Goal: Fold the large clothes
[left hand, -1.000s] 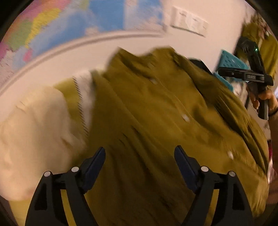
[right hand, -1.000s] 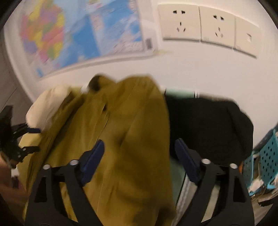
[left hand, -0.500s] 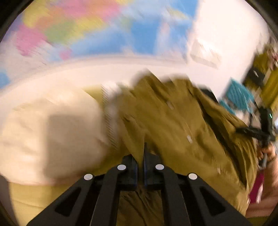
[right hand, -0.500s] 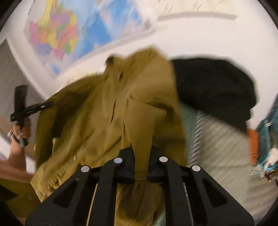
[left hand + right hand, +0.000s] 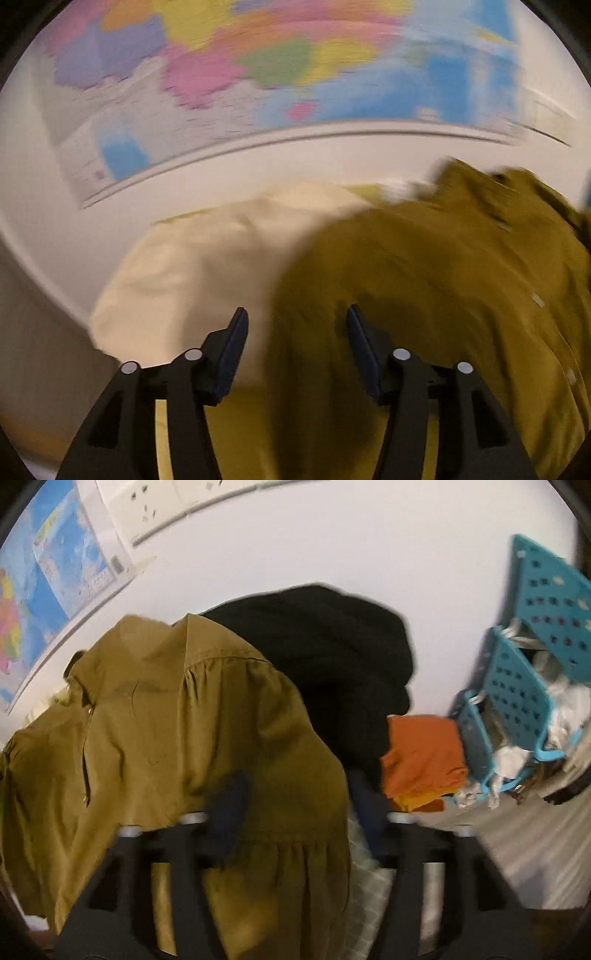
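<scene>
The large olive-green button shirt (image 5: pixel 424 295) lies crumpled and fills the right half of the left wrist view. My left gripper (image 5: pixel 297 347) hangs over its left edge. The jaws are opening and the pads press on nothing, with only the shirt's edge below the gap. In the right wrist view the same shirt (image 5: pixel 166 720) is spread with its collar far from me. My right gripper (image 5: pixel 299 812), blurred, is over the shirt's right hem. Its jaws are opening too and the fingers (image 5: pixel 229 812) stand apart, free of the cloth.
A cream garment (image 5: pixel 207 266) lies left of the shirt, against the wall with a coloured map (image 5: pixel 258 66). To the right of the shirt are a black garment (image 5: pixel 332 646), a folded orange one (image 5: pixel 421 753), teal baskets (image 5: pixel 517 690) and pale striped cloth (image 5: pixel 517 867).
Half a second ago both grippers were shut on folds of the olive shirt; now both have opened and let go. The left view has swung left, the right view right.
</scene>
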### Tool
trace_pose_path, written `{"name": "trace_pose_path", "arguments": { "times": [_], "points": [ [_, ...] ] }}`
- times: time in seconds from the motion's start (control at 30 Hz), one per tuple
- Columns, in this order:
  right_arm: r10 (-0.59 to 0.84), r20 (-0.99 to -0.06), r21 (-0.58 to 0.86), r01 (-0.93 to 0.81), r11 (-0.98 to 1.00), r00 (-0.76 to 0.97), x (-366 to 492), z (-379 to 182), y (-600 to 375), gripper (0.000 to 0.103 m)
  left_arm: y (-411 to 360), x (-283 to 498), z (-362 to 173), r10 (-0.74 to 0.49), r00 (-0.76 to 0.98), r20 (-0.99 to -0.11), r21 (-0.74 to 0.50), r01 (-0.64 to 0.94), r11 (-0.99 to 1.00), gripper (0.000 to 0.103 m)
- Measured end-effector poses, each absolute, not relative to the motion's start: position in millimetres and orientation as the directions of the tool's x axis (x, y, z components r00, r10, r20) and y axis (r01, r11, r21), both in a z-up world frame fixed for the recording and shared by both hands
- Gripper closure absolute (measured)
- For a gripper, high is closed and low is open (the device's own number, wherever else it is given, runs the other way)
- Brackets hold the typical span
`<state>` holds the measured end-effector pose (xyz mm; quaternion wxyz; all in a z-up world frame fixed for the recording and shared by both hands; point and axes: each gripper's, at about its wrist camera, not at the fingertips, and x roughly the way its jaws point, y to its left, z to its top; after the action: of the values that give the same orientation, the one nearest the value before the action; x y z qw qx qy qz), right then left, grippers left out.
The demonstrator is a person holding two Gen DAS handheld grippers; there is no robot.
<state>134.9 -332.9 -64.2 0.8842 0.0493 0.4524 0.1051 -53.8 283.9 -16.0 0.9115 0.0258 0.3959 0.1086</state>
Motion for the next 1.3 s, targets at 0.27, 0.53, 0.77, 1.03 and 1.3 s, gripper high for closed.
{"name": "trace_pose_path", "arguments": {
  "times": [0.27,0.53,0.77,1.03,1.3],
  "points": [
    [0.476,-0.632,0.368,-0.303,0.879,0.612,25,-28,-352,0.008,201,-111,-75,-0.158,0.628,-0.762,-0.08,0.15,0.985,0.022],
    [0.381,-0.788,0.201,-0.383,0.901,0.483,-38,-88,-321,0.082,181,-116,-115,-0.114,0.536,-0.836,-0.048,0.137,0.989,0.022],
    [0.191,-0.797,0.176,-0.082,0.981,0.572,-26,-87,-407,0.069,196,-118,-113,0.031,0.533,-0.846,0.074,0.06,0.995,0.023],
    [0.301,-0.598,0.202,-0.224,0.953,0.743,-89,-27,-380,0.024,219,-139,-82,-0.143,0.602,-0.785,-0.143,0.049,0.989,0.023],
    [0.429,-0.682,0.163,-0.448,0.879,0.593,-82,-57,-294,0.023,227,-125,-83,-0.237,0.63,-0.739,-0.292,0.016,0.956,0.014]
  ]
}}
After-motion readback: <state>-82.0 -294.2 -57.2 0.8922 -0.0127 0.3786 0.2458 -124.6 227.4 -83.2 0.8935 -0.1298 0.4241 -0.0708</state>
